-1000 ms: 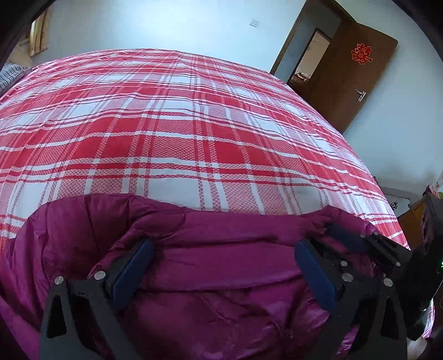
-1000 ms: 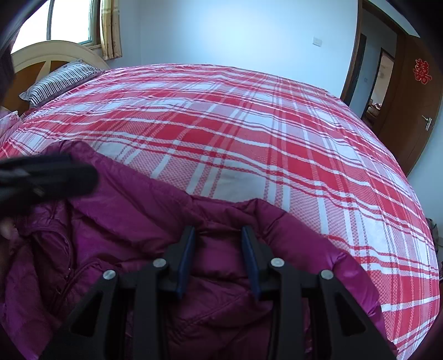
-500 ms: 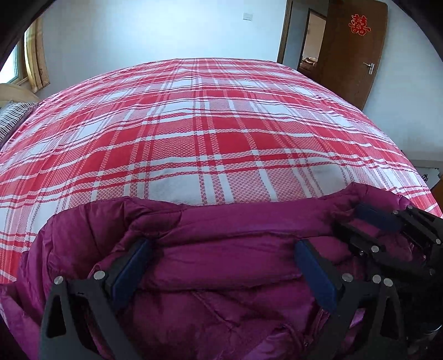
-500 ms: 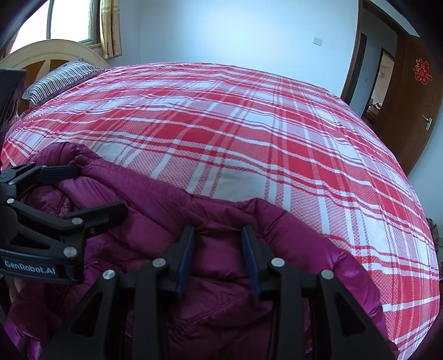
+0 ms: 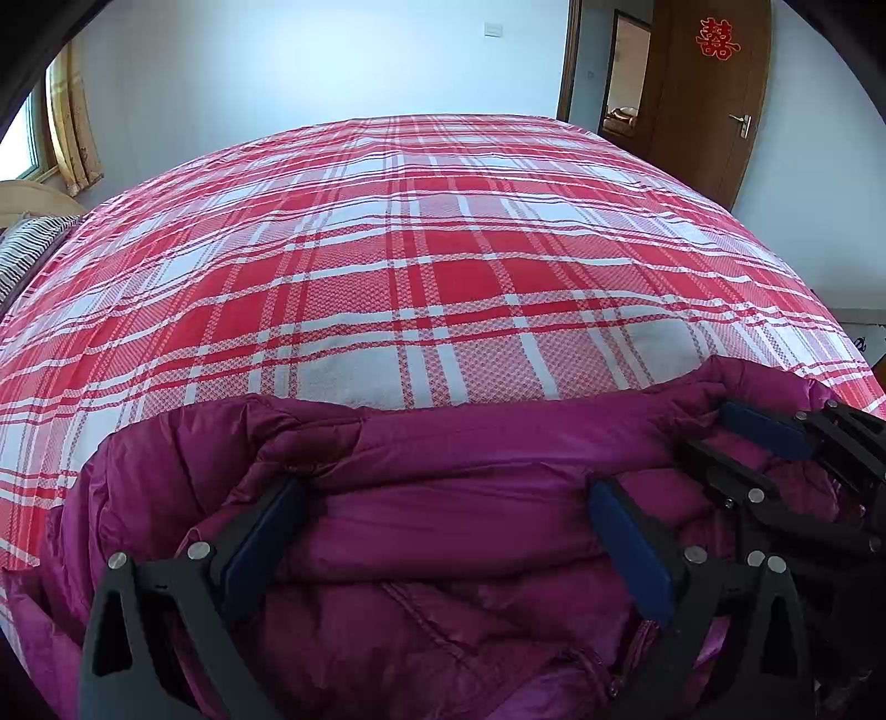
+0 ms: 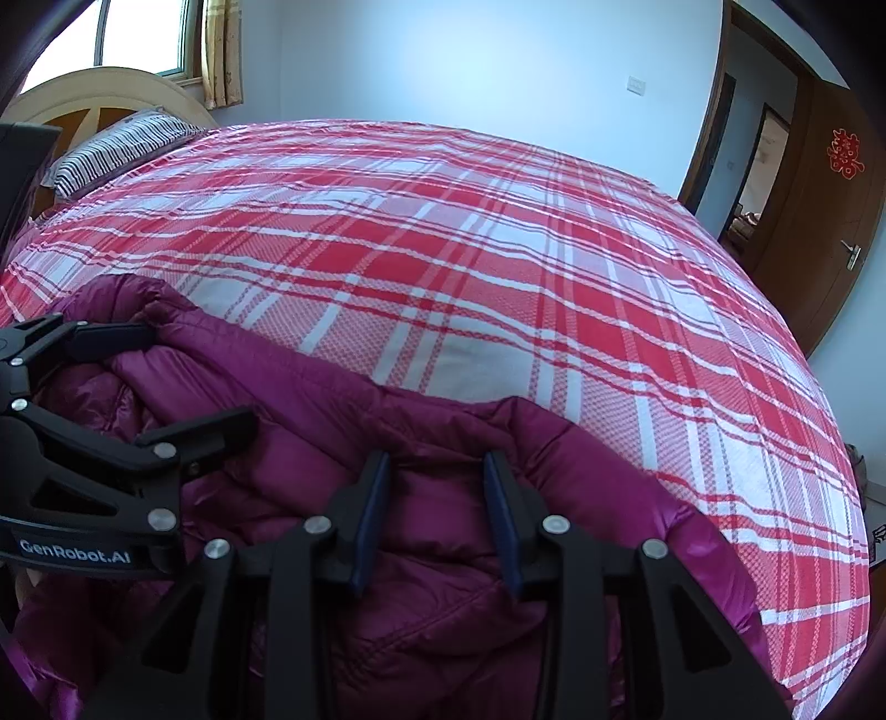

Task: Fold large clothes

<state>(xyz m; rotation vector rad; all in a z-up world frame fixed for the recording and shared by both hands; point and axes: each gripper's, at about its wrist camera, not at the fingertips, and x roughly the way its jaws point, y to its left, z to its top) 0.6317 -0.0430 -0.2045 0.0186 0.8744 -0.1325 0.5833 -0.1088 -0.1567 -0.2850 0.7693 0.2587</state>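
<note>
**Left wrist view: both grippers at the folded edge of a magenta jacket**

Left wrist view shows, nearest the lens, the left gripper with its two blue-padded fingers spread wide over a puffy magenta jacket; a thick roll of the quilted fabric lies between the pads, but whether they press on it cannot be told. Just to its right, the right gripper sits on the same garment, its dark fingers laid against the jacket's folded edge. From the right wrist camera, the right gripper has its pads close together, pinching a ridge of jacket fabric between them. The left gripper appears at the left of that picture, fingers parted, resting over the jacket's other end. The jacket lies bunched along the near side of a bed covered by a red-and-white plaid sheet, which stretches away flat. Farther off are a striped pillow by a curved headboard, a curtained window, a pale wall, and a brown door bearing a red ornament.
</note>
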